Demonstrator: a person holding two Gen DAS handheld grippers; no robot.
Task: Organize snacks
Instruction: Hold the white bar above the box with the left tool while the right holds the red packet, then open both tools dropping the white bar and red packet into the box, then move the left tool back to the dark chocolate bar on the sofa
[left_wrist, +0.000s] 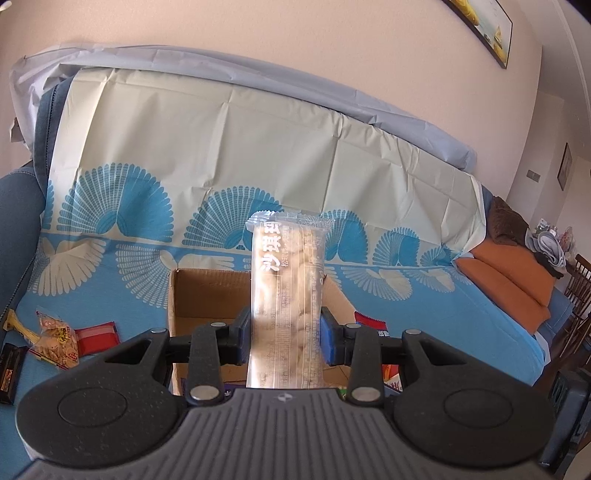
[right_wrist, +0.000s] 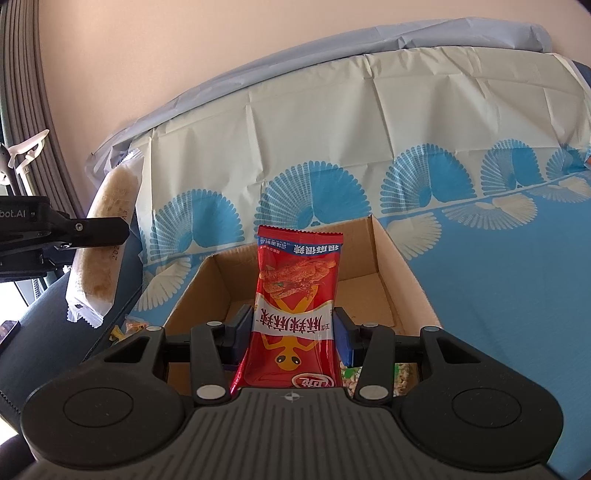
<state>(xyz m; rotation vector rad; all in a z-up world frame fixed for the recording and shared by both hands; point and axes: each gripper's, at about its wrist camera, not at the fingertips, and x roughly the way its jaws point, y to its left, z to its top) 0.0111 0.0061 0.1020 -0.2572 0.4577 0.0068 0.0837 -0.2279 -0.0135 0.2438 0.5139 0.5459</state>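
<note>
Left gripper (left_wrist: 284, 332) clamps clear pastry pack (left_wrist: 286, 295); right gripper (right_wrist: 291, 332) clamps red snack bag (right_wrist: 295, 295), both above cardboard box's (right_wrist: 399, 258) near edge.

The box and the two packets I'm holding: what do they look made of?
Box: plain brown corrugated cardboard, matte, with creased, raw-edged walls.
Pastry packet in the left gripper: thin clear plastic film, printed white, contents visible, crimped end.
Red packet in the right gripper: glossy printed film with bright highlights and a serrated seal; possibly foil-lined, I cannot tell.
</note>
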